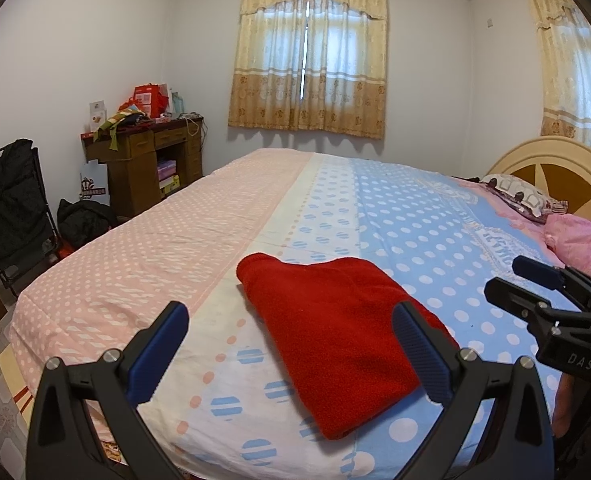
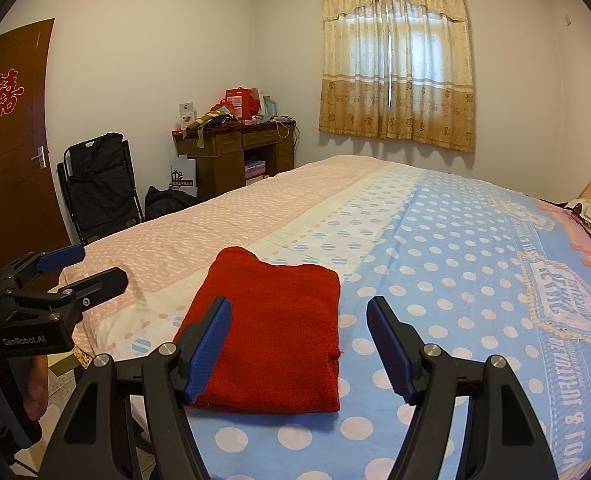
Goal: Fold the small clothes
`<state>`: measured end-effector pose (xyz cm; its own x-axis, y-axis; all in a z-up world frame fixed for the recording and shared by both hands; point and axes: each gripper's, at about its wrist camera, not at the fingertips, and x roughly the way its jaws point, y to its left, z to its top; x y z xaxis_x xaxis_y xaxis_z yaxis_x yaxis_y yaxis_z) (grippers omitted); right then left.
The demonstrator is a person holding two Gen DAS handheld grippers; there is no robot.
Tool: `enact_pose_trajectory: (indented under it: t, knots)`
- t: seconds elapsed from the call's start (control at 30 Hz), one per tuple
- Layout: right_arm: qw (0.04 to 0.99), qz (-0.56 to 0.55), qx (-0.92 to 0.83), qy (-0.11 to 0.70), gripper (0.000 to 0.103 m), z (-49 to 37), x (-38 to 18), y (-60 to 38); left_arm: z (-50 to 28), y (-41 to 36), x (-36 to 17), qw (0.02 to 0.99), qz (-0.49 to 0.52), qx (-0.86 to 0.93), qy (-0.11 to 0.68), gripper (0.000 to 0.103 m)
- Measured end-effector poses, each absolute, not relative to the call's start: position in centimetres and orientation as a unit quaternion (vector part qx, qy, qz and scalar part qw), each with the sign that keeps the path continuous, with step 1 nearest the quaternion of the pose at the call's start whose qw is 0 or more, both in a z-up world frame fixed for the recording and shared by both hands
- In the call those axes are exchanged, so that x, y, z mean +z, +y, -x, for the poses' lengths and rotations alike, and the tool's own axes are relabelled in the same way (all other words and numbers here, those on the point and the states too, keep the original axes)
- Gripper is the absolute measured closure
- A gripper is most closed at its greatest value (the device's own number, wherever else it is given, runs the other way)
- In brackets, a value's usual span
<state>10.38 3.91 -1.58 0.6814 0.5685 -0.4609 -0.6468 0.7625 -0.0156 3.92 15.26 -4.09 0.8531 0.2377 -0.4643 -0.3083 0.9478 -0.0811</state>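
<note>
A red knitted garment [image 1: 335, 332] lies folded into a flat rectangle near the front edge of the bed [image 1: 143, 248]; it also shows in the right wrist view [image 2: 275, 336]. My left gripper [image 1: 291, 340] is open and empty, held above the garment's near end. My right gripper [image 2: 299, 344] is open and empty, over the garment's right edge. Each gripper shows in the other's view: the right one [image 1: 511, 280] at the right, the left one [image 2: 91, 264] at the left.
The bed has a pink, white and blue dotted sheet [image 2: 435, 248]. Pillows [image 1: 519, 196] and a headboard [image 1: 555, 164] lie at the right. A cluttered wooden desk [image 1: 147, 152], a black folding chair [image 1: 11, 208] and a door [image 2: 15, 128] stand at the left.
</note>
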Motion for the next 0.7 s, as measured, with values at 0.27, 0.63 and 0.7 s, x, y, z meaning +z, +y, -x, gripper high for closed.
enact_pose_trajectory:
  t: [0.27,0.63,0.7]
  knots:
    - [0.911,0.094,0.341,0.213,0.032,-9.4,-1.4,4.4,-3.6,15.7,-3.6,0.959,0.073,0.162,0.222,0.000]
    - [0.909,0.100,0.351,0.204,0.032,-8.9,-1.2,4.4,-3.3,16.9,-3.6,0.957,0.081,0.189,0.206,0.000]
    - [0.908,0.100,0.351,0.205,0.032,-9.0,-1.4,4.4,-3.5,16.9,-3.5,0.957,0.078,0.189,0.206,0.000]
